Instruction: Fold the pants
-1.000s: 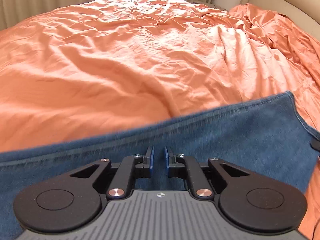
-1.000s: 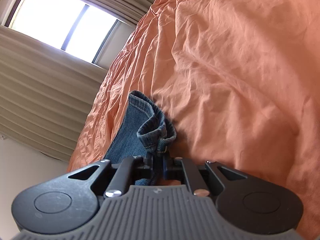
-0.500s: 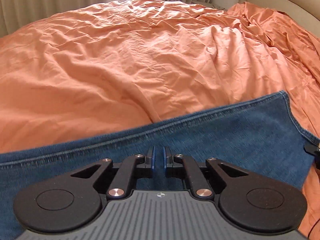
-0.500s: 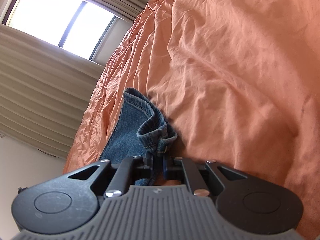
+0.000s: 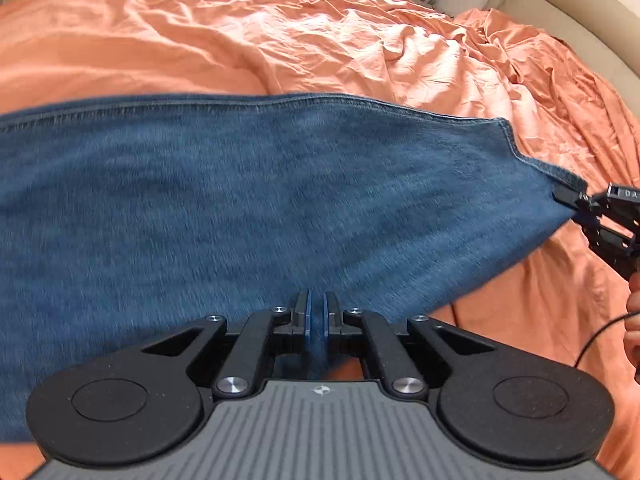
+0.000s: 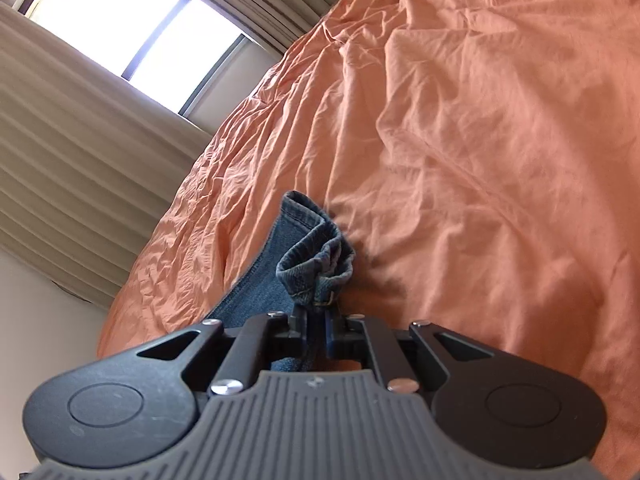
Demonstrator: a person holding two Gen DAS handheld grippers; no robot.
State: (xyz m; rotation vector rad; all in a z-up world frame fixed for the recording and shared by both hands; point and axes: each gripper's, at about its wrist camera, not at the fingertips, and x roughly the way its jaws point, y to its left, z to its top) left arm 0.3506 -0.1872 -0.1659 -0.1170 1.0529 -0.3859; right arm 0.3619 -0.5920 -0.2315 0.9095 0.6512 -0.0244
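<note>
A: The left tongs (image 5: 316, 312), seen from the left wrist, are pinched nearly closed, with blue denim caught between their blue pads. What do they grip?

B: The near edge of the pants (image 5: 240, 208). The cloth is thick blue denim with a soft, slightly blurred nap, and it spreads as one broad sheet over the orange bedsheet (image 5: 280, 40). Its long axis runs left to right across the view, with a stitched seam along the far edge.

A: And the right end?

B: It narrows to a hemmed corner, where the right tongs (image 5: 576, 200) clamp it, raised clear of the bed. Part of a hand (image 5: 632, 320) and a thin black cable (image 5: 596, 336) show at that edge.

A: From the right wrist?

B: The right tongs (image 6: 316, 316) are closed on a bunched, rolled hem of the pants (image 6: 316, 256). The denim runs away to the left over the crumpled, matte orange bedsheet (image 6: 480, 160). Ribbed beige curtains (image 6: 80, 160) and a bright window (image 6: 132, 24) stand behind.
</note>
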